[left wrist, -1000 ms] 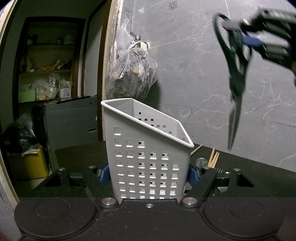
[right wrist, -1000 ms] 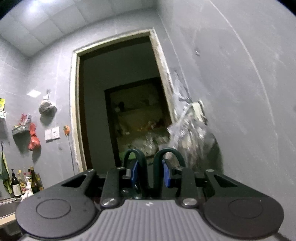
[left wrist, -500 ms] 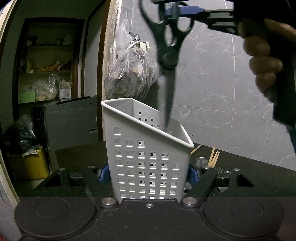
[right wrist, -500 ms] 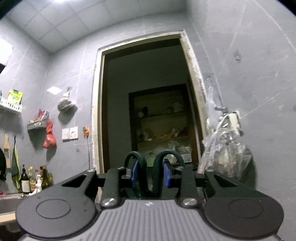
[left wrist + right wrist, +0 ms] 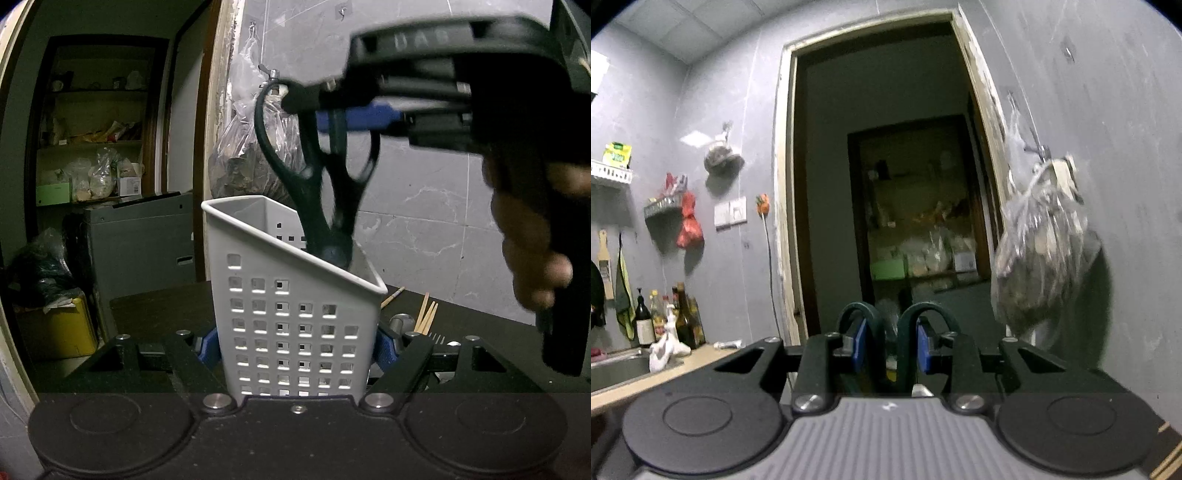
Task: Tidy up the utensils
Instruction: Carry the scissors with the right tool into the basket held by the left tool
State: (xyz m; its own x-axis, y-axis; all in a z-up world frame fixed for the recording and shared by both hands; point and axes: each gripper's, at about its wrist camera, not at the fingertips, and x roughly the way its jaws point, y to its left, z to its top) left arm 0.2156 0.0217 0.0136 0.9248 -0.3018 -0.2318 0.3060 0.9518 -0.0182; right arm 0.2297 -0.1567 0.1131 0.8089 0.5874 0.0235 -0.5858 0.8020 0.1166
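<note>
Standing beside the counter, going L to R: the left gripper has its blue pads pressed on both sides of one white perforated caddy, holding it upright on the dark counter. Over the caddy's open top hangs one pair of black scissors — handles up, blade end down, long axis near vertical, pivot about level with the sloped rim, tips out of sight inside. The right gripper comes in level from the right and is clamped on the two handle loops; in its own view the loops sit squeezed between the pads. The hand on that gripper is blurred.

What matters next, as I judge it: the caddy lies straight below the right jaws, so the scissors only need to go down along their own length and be let go. R hand does that; L just steadies.

Further right on the counter, behind the caddy: three pale sticks, maybe chopsticks, plus a fourth angled apart, and what looks like one fork.
</note>
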